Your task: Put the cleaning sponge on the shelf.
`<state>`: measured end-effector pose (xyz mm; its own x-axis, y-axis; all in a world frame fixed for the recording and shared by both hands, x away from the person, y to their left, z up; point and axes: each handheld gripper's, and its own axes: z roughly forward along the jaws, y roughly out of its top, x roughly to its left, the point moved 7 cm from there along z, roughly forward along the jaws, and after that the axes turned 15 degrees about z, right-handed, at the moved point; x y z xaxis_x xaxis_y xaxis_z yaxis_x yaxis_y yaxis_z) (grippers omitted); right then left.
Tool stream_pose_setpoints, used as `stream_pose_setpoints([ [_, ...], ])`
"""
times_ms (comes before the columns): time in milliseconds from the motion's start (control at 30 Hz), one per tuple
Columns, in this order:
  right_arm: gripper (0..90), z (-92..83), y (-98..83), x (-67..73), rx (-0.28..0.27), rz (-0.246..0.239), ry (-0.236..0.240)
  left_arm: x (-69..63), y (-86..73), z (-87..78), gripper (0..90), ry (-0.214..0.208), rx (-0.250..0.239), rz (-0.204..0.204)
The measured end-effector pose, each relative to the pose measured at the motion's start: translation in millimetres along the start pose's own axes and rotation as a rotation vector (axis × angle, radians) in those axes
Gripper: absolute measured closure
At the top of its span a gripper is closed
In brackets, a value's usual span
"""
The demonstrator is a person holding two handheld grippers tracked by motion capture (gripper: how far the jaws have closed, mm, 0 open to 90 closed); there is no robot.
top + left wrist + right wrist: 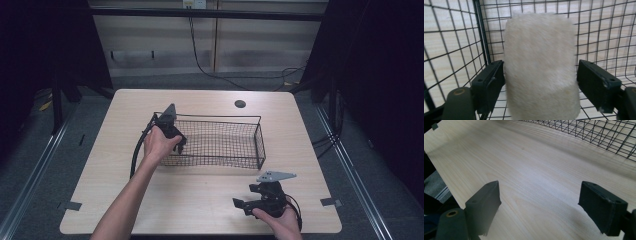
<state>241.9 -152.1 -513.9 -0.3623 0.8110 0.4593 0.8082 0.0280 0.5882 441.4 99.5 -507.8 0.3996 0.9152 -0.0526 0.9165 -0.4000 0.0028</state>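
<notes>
2 grippers are at work on the table. The left gripper reaches into the wire basket at its left end, close to the near-left corner of the mesh, and a fuzzy cream cylinder stands upright between its jaws. The left pad seems to touch the pile, but a thin gap shows at the right pad, so the jaws look parted around it rather than squeezing. I judge the cylinder light and soft: the nap should give under the pads and offer good friction, so slipping is unlikely, though a hard squeeze may dent it. Its straight sides at mid-height look like the best place to take hold. It is pale, off-white, evenly furry, blurred at the edges, with rounded shoulders at the top and no markings that I can make out. The right gripper rests near the table's near-right corner, jaws wide and empty over bare wood.
</notes>
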Motion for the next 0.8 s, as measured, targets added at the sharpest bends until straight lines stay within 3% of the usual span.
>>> stream_pose_setpoints([
  [333,16.8,0.2,0.3,-0.5,0.000,0.000,-0.002,1.0,-0.1,-5.9,18.1,-0.044,-0.024,0.025],
  [467,16.8,-0.2,0.3,-0.6,-0.001,0.000,-0.003,1.1,0.3,-6.8,18.1,-0.046,-0.039,0.012],
  [567,16.8,-0.2,0.4,-0.8,-0.002,0.001,-0.003,2.3,-1.2,-8.5,18.1,-0.068,-0.033,0.035],
  [800,16.8,0.9,0.4,-0.3,0.001,0.000,-0.004,2.3,-3.4,-15.8,18.4,-0.093,-0.068,0.029],
])
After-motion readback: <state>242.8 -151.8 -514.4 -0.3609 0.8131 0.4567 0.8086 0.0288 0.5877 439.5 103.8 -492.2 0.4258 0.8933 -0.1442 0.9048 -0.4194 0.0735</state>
